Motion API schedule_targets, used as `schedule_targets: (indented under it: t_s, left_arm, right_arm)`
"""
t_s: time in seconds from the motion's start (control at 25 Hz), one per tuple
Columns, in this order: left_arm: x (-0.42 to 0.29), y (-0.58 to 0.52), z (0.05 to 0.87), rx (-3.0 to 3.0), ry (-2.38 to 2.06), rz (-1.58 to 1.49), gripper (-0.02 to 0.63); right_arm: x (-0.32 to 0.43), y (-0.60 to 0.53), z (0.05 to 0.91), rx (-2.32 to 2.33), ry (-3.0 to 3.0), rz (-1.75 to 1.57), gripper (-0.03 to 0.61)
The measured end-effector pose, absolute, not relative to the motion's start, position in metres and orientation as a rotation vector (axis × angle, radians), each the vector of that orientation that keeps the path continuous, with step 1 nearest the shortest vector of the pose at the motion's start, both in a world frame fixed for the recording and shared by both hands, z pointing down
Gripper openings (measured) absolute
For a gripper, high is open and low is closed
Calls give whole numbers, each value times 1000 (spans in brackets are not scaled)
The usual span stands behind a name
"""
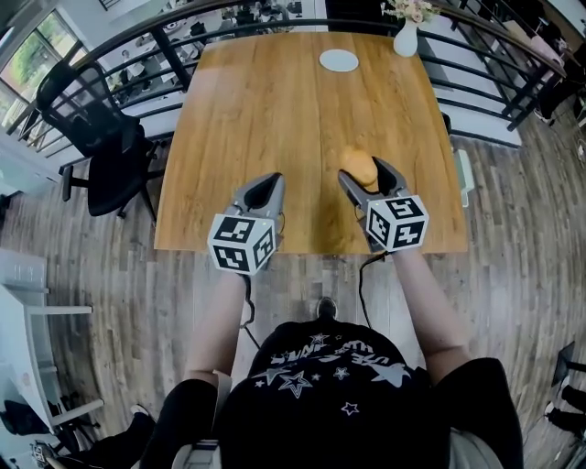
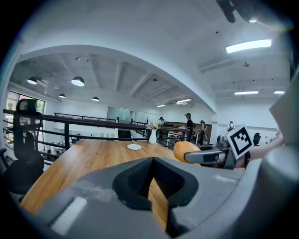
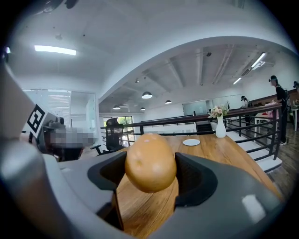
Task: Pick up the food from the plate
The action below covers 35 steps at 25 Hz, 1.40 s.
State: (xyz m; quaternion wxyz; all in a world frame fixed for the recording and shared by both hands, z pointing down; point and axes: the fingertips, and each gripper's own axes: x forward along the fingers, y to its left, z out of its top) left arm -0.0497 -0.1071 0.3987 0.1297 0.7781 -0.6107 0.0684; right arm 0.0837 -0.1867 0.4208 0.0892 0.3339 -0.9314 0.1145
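1. The fingers (image 3: 198, 179) of our right gripper (image 3: 150, 159) stand wide apart yet are closed on the food (image 1: 359, 167). A dark pad presses each side of it, and it hangs between them clear of the counter (image 1: 275, 119).
2. The food is a smooth, rounded, golden-brown lump. We cannot tell more about its kind.
3. It is off the plate (image 1: 339, 60) and well apart from it, toward our end of the counter and slightly right of the plate in the head view.
4. The fingers (image 2: 135, 179) of our left gripper (image 2: 152, 161) meet at their tips with nothing between them. Only a sliver of wood shows through the narrow gap lower down between the pads.
5. The left gripper is also well apart from the plate, on our side of it and to its left. It is level with the right gripper and does not touch it.
6. The plate is small, white and round, and lies flat close to the counter's far edge.
7. A white vase (image 1: 406, 38) with flowers stands upright just right of the plate, at the far corner.
8. A black chair (image 1: 101, 137) stands on the floor, off the counter, well left of the plate and nearer us.
9. A dark railing (image 1: 275, 26) curves past just behind the plate, beyond the counter's far edge.
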Motion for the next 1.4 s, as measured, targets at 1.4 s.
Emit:
schedule_targets:
  t_s: [1.4]
  left_arm:
    - [-51,124,387,2367,-1568,183,-3]
  right_arm:
    - [79,70,422,1148,-2659,462,324]
